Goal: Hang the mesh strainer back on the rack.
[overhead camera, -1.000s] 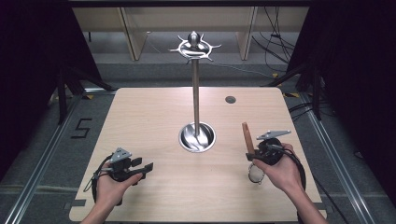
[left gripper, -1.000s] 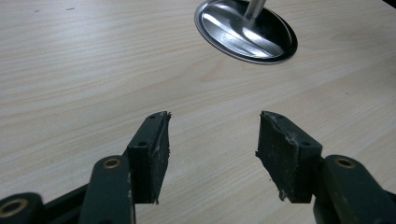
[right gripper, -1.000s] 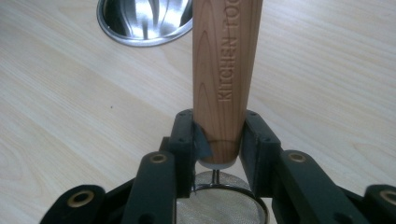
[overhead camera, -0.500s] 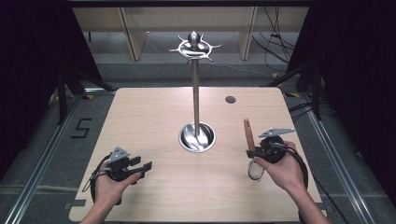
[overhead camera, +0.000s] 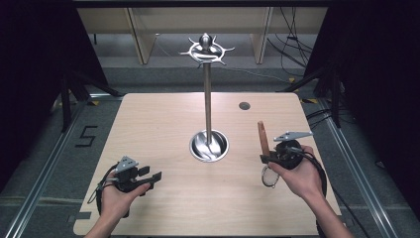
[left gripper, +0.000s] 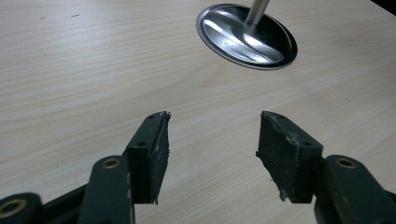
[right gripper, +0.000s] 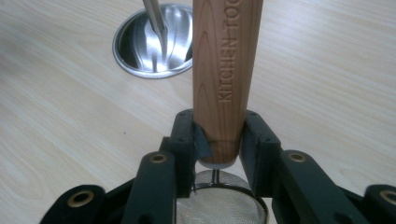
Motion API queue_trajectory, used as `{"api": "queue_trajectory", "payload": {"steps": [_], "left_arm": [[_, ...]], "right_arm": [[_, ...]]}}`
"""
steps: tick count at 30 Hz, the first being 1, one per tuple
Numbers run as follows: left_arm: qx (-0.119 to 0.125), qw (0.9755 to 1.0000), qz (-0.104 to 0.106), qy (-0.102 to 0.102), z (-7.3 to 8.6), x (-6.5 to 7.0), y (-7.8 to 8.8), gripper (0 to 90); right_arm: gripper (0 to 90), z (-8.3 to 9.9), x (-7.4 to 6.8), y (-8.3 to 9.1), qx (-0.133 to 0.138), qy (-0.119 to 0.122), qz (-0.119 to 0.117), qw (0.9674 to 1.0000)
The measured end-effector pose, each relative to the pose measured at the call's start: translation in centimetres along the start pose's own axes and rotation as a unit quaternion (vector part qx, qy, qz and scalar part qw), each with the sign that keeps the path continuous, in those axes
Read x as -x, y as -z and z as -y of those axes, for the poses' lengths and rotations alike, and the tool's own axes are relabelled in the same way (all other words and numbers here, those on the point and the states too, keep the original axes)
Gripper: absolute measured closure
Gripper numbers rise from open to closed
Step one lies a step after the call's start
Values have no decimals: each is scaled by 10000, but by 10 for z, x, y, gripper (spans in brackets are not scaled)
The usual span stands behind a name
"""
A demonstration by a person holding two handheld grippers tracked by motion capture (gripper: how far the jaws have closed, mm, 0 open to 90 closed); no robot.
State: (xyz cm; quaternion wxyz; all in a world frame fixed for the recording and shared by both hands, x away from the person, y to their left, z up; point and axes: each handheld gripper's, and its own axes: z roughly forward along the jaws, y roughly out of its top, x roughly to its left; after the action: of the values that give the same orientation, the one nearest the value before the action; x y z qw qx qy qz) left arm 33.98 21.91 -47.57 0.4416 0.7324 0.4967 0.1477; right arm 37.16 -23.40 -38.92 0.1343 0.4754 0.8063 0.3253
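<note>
A tall metal stand (overhead camera: 208, 99) with hooked arms at its top rises from a round shiny base (overhead camera: 209, 146) at the centre of the frame, well apart from both hands, with a small dark hole (overhead camera: 244, 105) in the desk (overhead camera: 163, 119) at the upper right. At the right of the frame the right gripper (overhead camera: 273, 154) has its fingers (right gripper: 187, 135) clenched on the lower end of a small strainer's (overhead camera: 267, 158) wooden handle (right gripper: 224, 70), which stands up between them with the mesh bowl (right gripper: 219, 205) hanging just below. The left gripper (overhead camera: 148, 179), lower left, holds its fingers (left gripper: 152, 154) released over bare light wood, dark curtains and grey floor around.
</note>
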Motion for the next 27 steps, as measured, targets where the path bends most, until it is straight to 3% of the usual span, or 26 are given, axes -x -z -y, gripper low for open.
{"api": "queue_trajectory", "payload": {"steps": [1,2,12,13,14,15,20,23,25,26,27], "left_arm": [[6,10000,4,7,0,0,0,425],[28,10000,8,11,0,0,0,425],[25,10000,15,32,0,0,-1,424],[0,10000,23,37,-1,0,-1,424],[-13,10000,23,10,0,0,-1,424],[-21,10000,32,29,0,0,-1,424],[-10,10000,27,21,0,0,-1,424],[-14,10000,19,13,0,0,-1,424],[-3,10000,15,30,-1,0,-1,424],[23,10000,15,44,-1,0,-1,424],[15,10000,-17,21,-1,0,0,424]], "right_arm": [[693,-1,-1,-1,125,-20,11,9999],[693,-2,-1,1,31,-14,13,10000],[693,-7,-3,2,151,121,-10,9998],[693,-8,-5,3,93,39,-30,9999],[693,-7,-6,0,284,-29,-5,9996],[693,-10,-5,5,106,82,-28,9999],[693,-13,-7,9,145,3,-47,9999],[693,-15,-8,9,199,26,-9,9998],[693,-17,-8,9,309,170,-40,9994],[693,-18,-10,10,288,57,-6,9996],[693,-19,-10,11,259,94,-27,9996]]}}
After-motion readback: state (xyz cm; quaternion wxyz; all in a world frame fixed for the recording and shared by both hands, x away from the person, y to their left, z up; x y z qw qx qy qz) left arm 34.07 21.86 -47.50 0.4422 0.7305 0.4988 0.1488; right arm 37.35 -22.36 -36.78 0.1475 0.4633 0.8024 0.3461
